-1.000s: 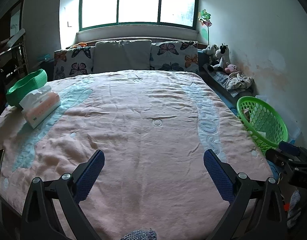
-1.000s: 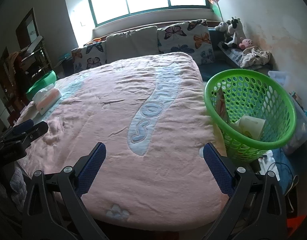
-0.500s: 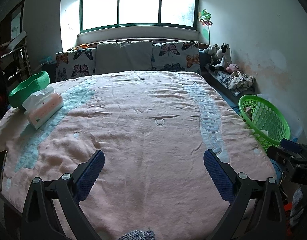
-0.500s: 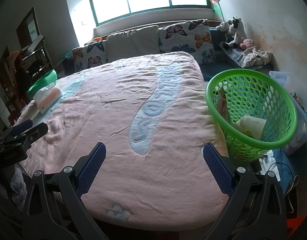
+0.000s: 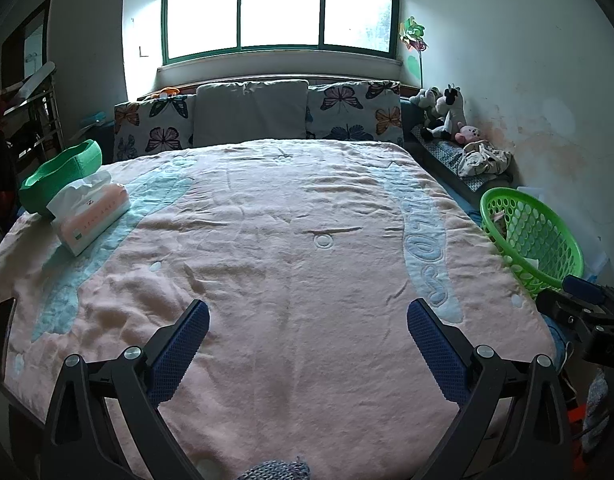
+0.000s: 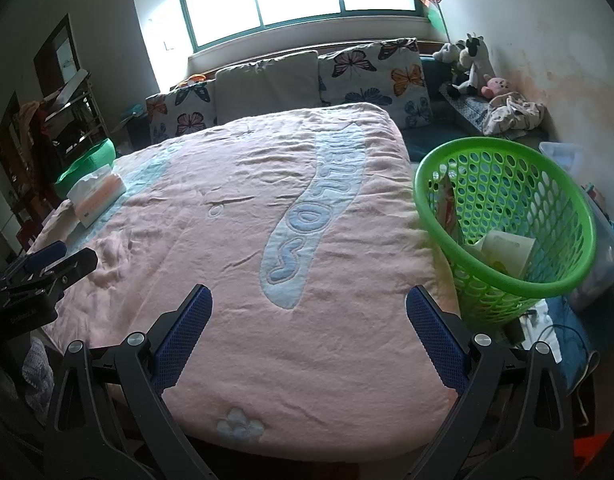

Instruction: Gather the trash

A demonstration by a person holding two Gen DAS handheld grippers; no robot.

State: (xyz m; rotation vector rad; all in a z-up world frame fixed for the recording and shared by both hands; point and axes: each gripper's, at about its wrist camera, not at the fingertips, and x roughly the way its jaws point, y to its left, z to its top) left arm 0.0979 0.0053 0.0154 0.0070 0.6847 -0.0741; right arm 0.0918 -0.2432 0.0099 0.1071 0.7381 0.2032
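Observation:
A green perforated basket [image 6: 547,280] stands at the bed's right side; it also shows in the left wrist view [image 5: 547,232]. Inside it lie a white paper cup [image 6: 507,252] and a wrapper [image 6: 447,204]. My right gripper [image 6: 307,324] is open and empty above the foot of the pink blanket [image 6: 247,240], left of the basket. My left gripper [image 5: 307,336] is open and empty over the blanket [image 5: 287,240]. Each gripper shows at the edge of the other's view. I see no loose trash on the blanket.
A tissue box [image 5: 91,212] and a green basin [image 5: 59,176] sit at the bed's left edge. Butterfly pillows [image 5: 355,112] line the headboard. Stuffed toys [image 5: 447,112] and crumpled cloth [image 5: 483,160] lie on a bench along the right wall.
Both grippers have drawn back slightly from the bed and stay open. The basket looks a little farther off in the left wrist view.

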